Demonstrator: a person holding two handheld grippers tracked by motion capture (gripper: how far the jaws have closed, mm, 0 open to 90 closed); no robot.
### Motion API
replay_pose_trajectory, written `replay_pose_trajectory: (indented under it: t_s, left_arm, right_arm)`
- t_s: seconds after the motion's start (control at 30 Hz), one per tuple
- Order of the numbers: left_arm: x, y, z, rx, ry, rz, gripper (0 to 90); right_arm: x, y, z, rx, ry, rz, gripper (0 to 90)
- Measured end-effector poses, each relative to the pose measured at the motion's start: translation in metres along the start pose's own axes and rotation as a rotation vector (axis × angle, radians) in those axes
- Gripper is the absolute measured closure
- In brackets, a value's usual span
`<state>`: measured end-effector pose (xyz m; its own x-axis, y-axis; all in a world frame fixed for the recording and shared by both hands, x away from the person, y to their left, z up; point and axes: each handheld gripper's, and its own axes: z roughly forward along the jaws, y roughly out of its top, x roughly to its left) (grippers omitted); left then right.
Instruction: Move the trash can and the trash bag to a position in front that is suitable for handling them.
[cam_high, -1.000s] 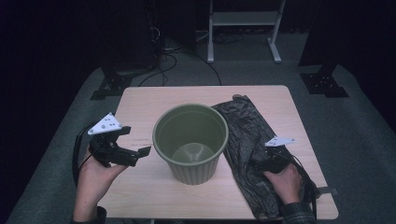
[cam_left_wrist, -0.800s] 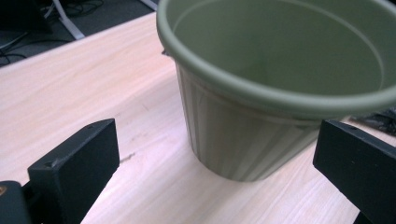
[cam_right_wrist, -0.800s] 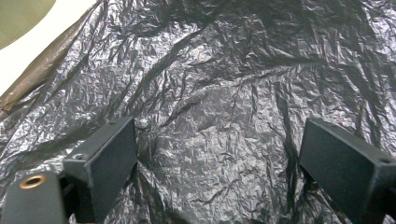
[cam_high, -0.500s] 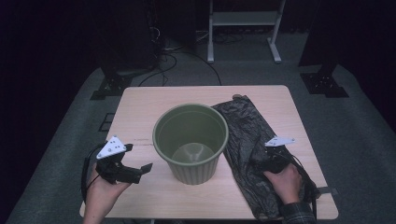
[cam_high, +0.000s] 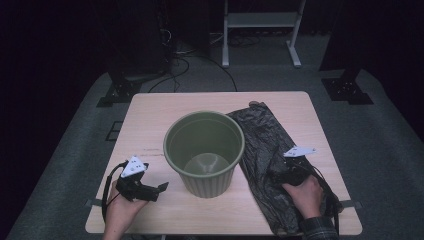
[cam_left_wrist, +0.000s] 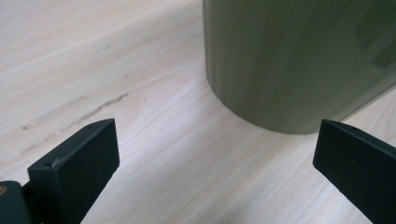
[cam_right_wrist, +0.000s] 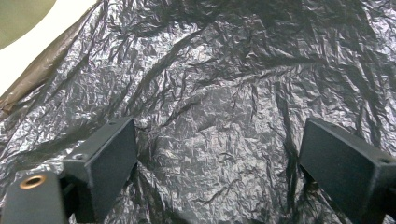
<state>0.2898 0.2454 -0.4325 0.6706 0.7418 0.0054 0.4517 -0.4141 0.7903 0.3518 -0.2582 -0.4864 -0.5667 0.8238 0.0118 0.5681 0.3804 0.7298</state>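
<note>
A green bin (cam_high: 204, 150) stands upright at the middle of the wooden table (cam_high: 150, 112), and a crumpled black bag (cam_high: 265, 155) lies flat just beside it at about 3 o'clock, its long axis running from roughly 12 o'clock at the far edge down to 6 o'clock at the near edge. The right gripper (cam_high: 280, 176) sits directly over the near half of that bag, so it is plainly the nearer tool; in the right gripper view (cam_right_wrist: 219, 154) its jaws are spread wide with creased plastic between and below them, clamped on nothing. Whether the jaw tips already press into the film or hover just above it is hard to tell from the dark high view. The left gripper (cam_high: 159, 189) rests low near the table's 7 o'clock corner, its jaws likewise parted and empty, pointing toward 3 o'clock at the bin's base; in the left gripper view (cam_left_wrist: 210, 154) the bin wall (cam_left_wrist: 299, 60) rises just ahead, near but apart. The likely work is lining the bin, and the first pinch would fall to the right gripper, with the bin's mouth lying at about 10 o'clock from it.
</note>
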Motion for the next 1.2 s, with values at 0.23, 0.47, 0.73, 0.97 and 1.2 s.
replay_pose_trajectory:
  t_s: [0.23,0.47,0.73,0.97,1.2]
  left_arm:
    - [-0.001,-0.012,0.024,0.043,-0.008,0.003,0.0]
    - [-0.004,-0.016,0.043,0.087,-0.016,0.020,0.0]
    - [-0.005,-0.019,0.058,0.121,-0.027,0.034,0.0]
    - [-0.005,-0.019,0.059,0.113,-0.028,0.035,0.0]
    - [-0.005,-0.019,0.059,0.113,-0.027,0.034,0.0]
  right_arm:
    - [0.000,0.000,0.000,0.000,0.000,0.000,10.3]
    - [0.000,0.000,0.000,0.000,0.000,-0.001,10.3]
    - [0.000,0.000,0.000,0.000,0.000,-0.002,10.2]
    - [-0.003,0.005,-0.011,-0.037,0.002,-0.010,10.2]
    - [-0.026,0.005,-0.022,-0.022,-0.022,0.038,10.2]
